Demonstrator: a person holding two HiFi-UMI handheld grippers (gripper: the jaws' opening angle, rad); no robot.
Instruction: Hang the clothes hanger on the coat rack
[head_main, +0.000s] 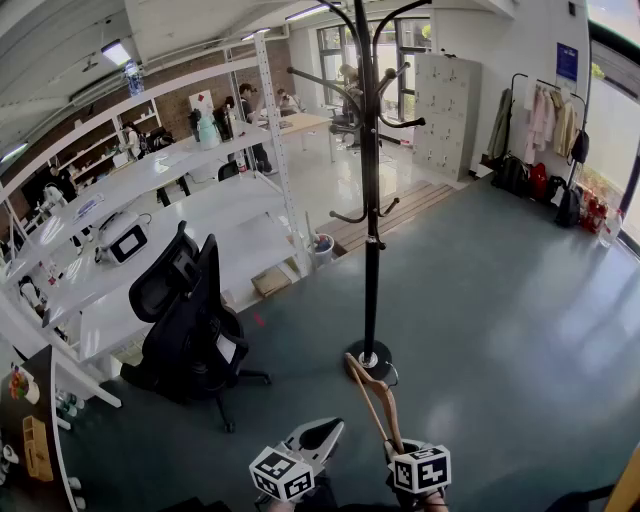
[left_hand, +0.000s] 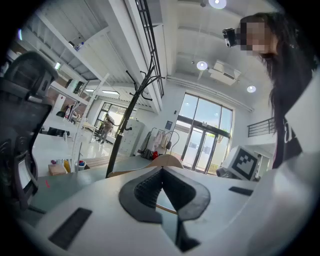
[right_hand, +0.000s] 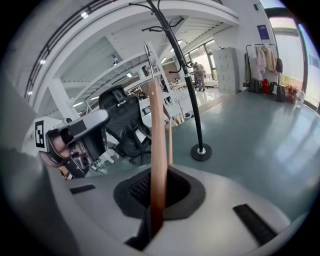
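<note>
a smooth grey-green floor (head_main: 500, 300) fills most of the room, glossy where window light hits it. along the left run long white shelving units (head_main: 150, 190), flat boards on slim perforated uprights. the coat rack (head_main: 371, 200) stands mid-floor: a thin black metal pole with curved, knob-tipped hooks and a round, flat base. left of it sits a black office chair (head_main: 190, 320) with a padded back and a star-shaped foot.

the clothes hanger (right_hand: 157, 140) is pale brown wood, smooth, with a gently arched shoulder and a thin straight crossbar. it is held low, close to the rack's base and well below the hooks. the right gripper (right_hand: 159, 172) has its ribbed dark pads clamped on the hanger's wood. the left gripper (left_hand: 161, 172) is just beside it, its white shell tapering to closed black pads with nothing between them.
</note>
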